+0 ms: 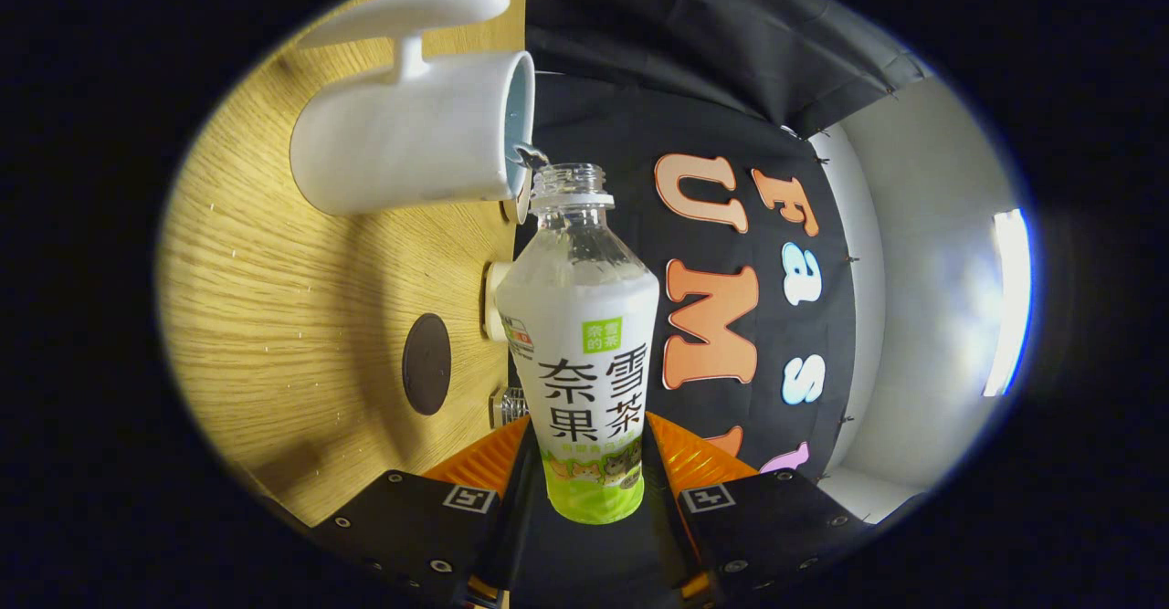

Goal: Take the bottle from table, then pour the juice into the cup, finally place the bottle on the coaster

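Clamping both fingers on the clear plastic bottle (584,335) with its white-and-green label, your claw (589,490) holds it tipped so its uncapped mouth meets the rim of the white ceramic mug (411,139), just beyond the fingers. Nearer, left of the bottle, a dark round coaster (426,363) lies flat on the wooden table (274,317), well apart from the mug.

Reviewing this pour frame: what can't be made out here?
- Level inside the cup, gripper view: its own wall hides the interior.
- Contact of the gripper fingers on the bottle: the bottle's body covers it.
- Small items at the table edge beyond the coaster: partly behind the bottle, too small to identify.
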